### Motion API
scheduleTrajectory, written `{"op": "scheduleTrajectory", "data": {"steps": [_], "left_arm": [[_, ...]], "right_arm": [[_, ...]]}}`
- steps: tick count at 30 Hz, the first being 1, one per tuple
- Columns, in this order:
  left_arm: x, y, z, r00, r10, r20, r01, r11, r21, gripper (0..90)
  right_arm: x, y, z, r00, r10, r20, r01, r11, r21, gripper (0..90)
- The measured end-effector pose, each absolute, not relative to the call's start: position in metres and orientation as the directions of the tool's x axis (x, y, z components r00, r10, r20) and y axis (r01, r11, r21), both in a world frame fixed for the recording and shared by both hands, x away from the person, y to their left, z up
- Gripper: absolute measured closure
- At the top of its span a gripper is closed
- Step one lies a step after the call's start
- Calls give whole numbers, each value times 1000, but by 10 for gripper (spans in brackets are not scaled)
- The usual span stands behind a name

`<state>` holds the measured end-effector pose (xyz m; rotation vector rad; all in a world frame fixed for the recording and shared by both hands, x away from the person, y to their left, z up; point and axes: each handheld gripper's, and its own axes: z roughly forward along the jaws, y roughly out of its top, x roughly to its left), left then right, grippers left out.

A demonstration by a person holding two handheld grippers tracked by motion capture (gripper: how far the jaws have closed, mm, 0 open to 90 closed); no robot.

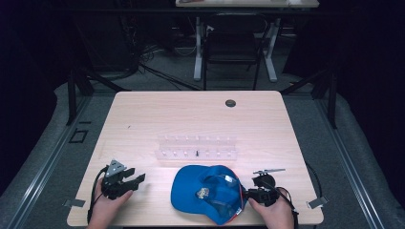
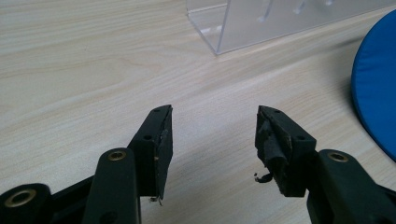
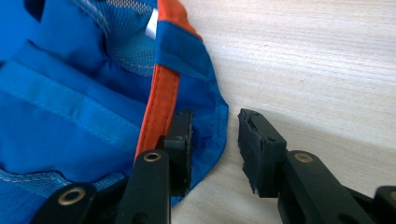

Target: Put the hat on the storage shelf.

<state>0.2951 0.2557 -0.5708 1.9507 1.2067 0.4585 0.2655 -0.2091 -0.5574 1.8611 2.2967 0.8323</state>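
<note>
A blue cap (image 1: 208, 191) lies upside down near the table's front edge, its mesh lining and orange trim (image 3: 161, 102) showing. My right gripper (image 1: 251, 192) is at the cap's right edge, open, with its jaws on either side of the blue rim fabric (image 3: 212, 121); one jaw lies on the cap's inner side, the other over bare table. My left gripper (image 1: 135, 182) rests at the front left, open and holding nothing, well left of the cap's brim (image 2: 376, 84).
A clear acrylic rack (image 1: 197, 146) with small pegs stands at the table's middle, just behind the cap; its corner (image 2: 224, 32) is ahead of my left gripper. A round cable grommet (image 1: 230, 103) sits at the table's far side. A chair (image 1: 234, 45) stands beyond.
</note>
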Motion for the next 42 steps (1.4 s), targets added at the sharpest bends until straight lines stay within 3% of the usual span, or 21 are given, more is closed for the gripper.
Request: {"op": "scheduleTrajectory", "data": {"steps": [4, 22, 39, 42], "left_arm": [[295, 256, -571, 484, 870, -94, 587, -244, 772, 472], [295, 255, -571, 484, 870, -92, 587, -245, 772, 472], [294, 255, -570, 480, 872, -95, 586, -238, 775, 473], [294, 255, -570, 484, 870, -95, 586, -242, 773, 473]], "right_arm": [[265, -202, -557, -269, 933, 239, 884, 140, 446, 725], [267, -197, -556, -267, 945, 189, 889, 166, 426, 867], [277, -221, -547, -210, 908, 362, 911, 47, 410, 900], [280, -225, -541, -228, 902, 367, 919, 75, 387, 900]]}}
